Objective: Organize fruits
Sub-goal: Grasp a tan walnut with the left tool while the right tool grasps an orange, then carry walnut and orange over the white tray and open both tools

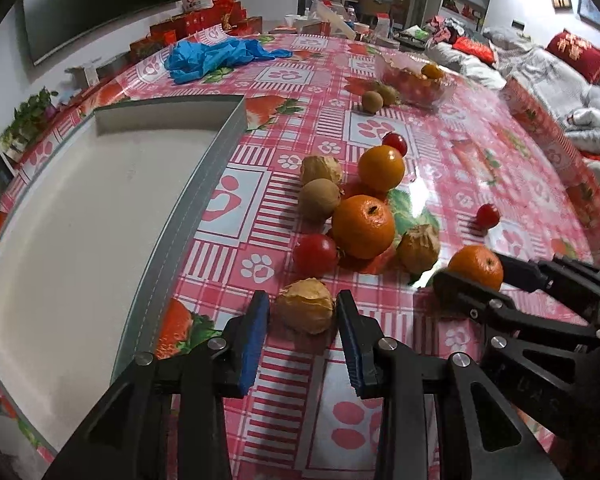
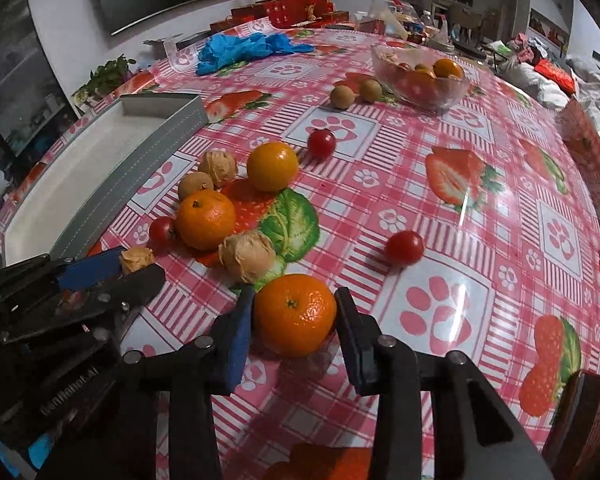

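My left gripper [image 1: 303, 312] is open around a papery husked fruit [image 1: 306, 306] on the table; it also shows in the right wrist view [image 2: 137, 260]. My right gripper [image 2: 294, 320] is open around a mandarin [image 2: 295, 314], which also shows in the left wrist view [image 1: 476, 266]; the pads stand close beside it. Other fruit lie in a cluster beyond: two more mandarins [image 1: 363, 226], [image 1: 381, 168], husked fruits [image 2: 247, 256], cherry tomatoes [image 2: 404, 246] and brown longans [image 1: 319, 199]. An empty white tray [image 1: 80, 208] lies to the left.
A glass bowl [image 2: 420, 76] with fruit stands at the far right of the table, two longans [image 2: 342, 97] beside it. Blue gloves [image 1: 216, 58] lie at the back. Red boxes line the far edge. A bed is on the right.
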`<action>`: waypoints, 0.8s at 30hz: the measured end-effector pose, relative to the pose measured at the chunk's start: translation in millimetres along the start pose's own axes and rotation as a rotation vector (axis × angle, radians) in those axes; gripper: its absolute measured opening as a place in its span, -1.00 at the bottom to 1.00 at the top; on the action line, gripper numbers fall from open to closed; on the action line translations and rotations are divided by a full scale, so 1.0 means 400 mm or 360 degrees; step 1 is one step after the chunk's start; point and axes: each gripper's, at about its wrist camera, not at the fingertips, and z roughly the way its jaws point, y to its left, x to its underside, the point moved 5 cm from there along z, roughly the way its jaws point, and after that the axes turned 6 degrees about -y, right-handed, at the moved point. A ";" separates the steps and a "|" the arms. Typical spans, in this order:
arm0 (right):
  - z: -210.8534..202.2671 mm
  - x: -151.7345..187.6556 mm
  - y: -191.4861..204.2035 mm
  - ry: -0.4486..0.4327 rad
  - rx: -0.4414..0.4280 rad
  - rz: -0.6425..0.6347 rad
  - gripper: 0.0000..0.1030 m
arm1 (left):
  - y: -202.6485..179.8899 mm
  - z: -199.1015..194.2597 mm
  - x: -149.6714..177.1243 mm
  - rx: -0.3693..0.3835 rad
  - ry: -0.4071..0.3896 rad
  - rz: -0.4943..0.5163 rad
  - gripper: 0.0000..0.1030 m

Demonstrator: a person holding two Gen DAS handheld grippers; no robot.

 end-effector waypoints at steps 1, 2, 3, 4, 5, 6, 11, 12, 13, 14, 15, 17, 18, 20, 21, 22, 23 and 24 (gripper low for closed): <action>-0.005 0.003 -0.010 0.0009 -0.0005 0.0027 -0.17 | 0.001 -0.004 0.000 0.0014 -0.0003 -0.0002 -0.49; -0.008 0.005 -0.017 0.0017 -0.0014 0.0057 -0.17 | 0.001 -0.004 0.000 0.0018 0.0003 0.0004 -0.50; -0.012 0.006 -0.025 0.0025 -0.0024 0.0087 -0.17 | 0.002 -0.008 0.000 0.0021 0.0005 0.0007 -0.50; -0.016 0.006 -0.034 0.0031 -0.0035 0.0117 -0.16 | 0.002 -0.013 -0.001 0.0027 -0.0002 0.0011 -0.50; -0.021 0.007 -0.044 0.0037 -0.0046 0.0154 -0.16 | 0.002 -0.016 -0.001 0.0031 -0.0006 0.0016 -0.50; -0.024 0.007 -0.051 0.0039 -0.0051 0.0178 -0.16 | 0.001 -0.022 -0.002 0.0030 -0.0015 0.0024 -0.50; -0.045 0.005 -0.063 0.0045 -0.0074 0.0246 -0.16 | -0.004 -0.048 -0.008 0.0054 -0.0041 0.0030 -0.50; -0.051 0.003 -0.058 0.0039 -0.0074 0.0240 -0.16 | -0.005 -0.058 -0.012 0.0057 -0.0054 0.0037 -0.50; -0.057 -0.001 -0.053 0.0032 -0.0073 0.0229 -0.16 | -0.005 -0.066 -0.014 0.0059 -0.0064 0.0043 -0.50; -0.063 -0.006 -0.047 0.0024 -0.0075 0.0219 -0.16 | -0.004 -0.075 -0.020 0.0060 -0.0075 0.0047 -0.50; -0.068 -0.012 -0.041 0.0019 -0.0079 0.0212 -0.16 | 0.000 -0.087 -0.027 0.0066 -0.0090 0.0047 -0.50; -0.077 -0.027 -0.027 0.0006 -0.0093 0.0199 -0.16 | 0.011 -0.103 -0.040 0.0066 -0.0110 0.0040 -0.50; -0.080 -0.035 -0.018 0.0000 -0.0101 0.0192 -0.16 | 0.020 -0.111 -0.046 0.0063 -0.0118 0.0034 -0.50; -0.086 -0.053 0.000 -0.0010 -0.0119 0.0175 -0.16 | 0.037 -0.122 -0.055 0.0050 -0.0128 0.0021 -0.50; -0.088 -0.061 0.010 -0.0012 -0.0127 0.0166 -0.16 | 0.052 -0.129 -0.061 0.0041 -0.0134 0.0010 -0.50; -0.089 -0.068 0.019 -0.0013 -0.0135 0.0157 -0.16 | 0.066 -0.134 -0.066 0.0032 -0.0141 0.0001 -0.50; -0.089 -0.078 0.032 -0.0014 -0.0146 0.0145 -0.16 | 0.081 -0.140 -0.071 0.0017 -0.0150 -0.0007 -0.50; -0.089 -0.087 0.044 -0.0015 -0.0157 0.0135 -0.16 | 0.100 -0.146 -0.076 0.0000 -0.0161 -0.0018 -0.50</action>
